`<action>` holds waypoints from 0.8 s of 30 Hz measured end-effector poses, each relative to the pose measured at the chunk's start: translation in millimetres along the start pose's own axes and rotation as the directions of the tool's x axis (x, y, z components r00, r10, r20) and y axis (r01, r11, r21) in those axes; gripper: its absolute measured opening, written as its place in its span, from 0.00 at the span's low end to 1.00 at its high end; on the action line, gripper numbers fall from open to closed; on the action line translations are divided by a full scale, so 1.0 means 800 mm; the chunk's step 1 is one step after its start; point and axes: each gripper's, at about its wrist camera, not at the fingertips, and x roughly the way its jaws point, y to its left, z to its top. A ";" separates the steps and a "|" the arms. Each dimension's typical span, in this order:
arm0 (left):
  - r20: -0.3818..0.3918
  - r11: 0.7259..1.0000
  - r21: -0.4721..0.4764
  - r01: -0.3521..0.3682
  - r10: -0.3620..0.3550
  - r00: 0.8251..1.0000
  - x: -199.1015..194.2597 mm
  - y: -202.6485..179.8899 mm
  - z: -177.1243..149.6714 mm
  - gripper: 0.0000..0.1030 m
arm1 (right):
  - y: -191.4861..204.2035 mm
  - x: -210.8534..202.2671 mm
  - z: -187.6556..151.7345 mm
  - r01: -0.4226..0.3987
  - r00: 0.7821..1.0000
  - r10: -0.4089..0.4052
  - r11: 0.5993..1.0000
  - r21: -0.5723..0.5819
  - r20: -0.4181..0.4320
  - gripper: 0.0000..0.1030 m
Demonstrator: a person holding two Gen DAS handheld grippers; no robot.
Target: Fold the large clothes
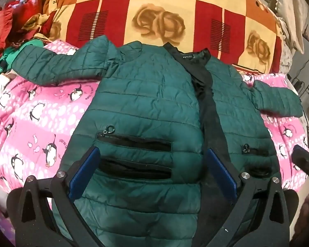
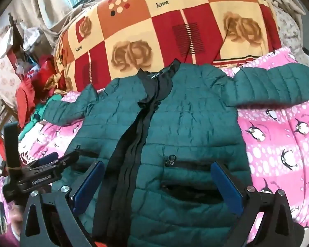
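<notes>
A dark green quilted puffer jacket lies flat, front up, on the pink penguin blanket, both sleeves spread out and its black front placket running down the middle. It also shows in the right wrist view. My left gripper is open and empty above the jacket's left pocket zips. My right gripper is open and empty above the right pocket, near the hem. The left gripper shows at the left of the right wrist view.
A red, orange and cream checked quilt with rose prints is piled behind the jacket. A heap of red and green clothes lies at the far left. The pink blanket extends to the right.
</notes>
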 end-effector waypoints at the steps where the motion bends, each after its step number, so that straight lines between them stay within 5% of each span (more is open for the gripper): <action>1: 0.002 1.000 -0.002 0.001 -0.001 1.000 0.000 0.001 -0.002 0.99 | 0.002 0.003 0.001 0.003 1.000 -0.003 1.000 -0.002 0.003 0.99; 12: 0.003 1.000 0.002 -0.024 0.024 1.000 0.009 0.001 -0.009 0.99 | 0.022 0.031 -0.002 0.103 0.995 -0.104 0.994 -0.045 -0.005 0.99; 24: -0.002 0.999 0.012 -0.039 0.039 0.999 0.016 -0.001 -0.012 0.99 | 0.022 0.048 -0.003 0.117 0.991 -0.118 0.993 -0.025 -0.055 0.99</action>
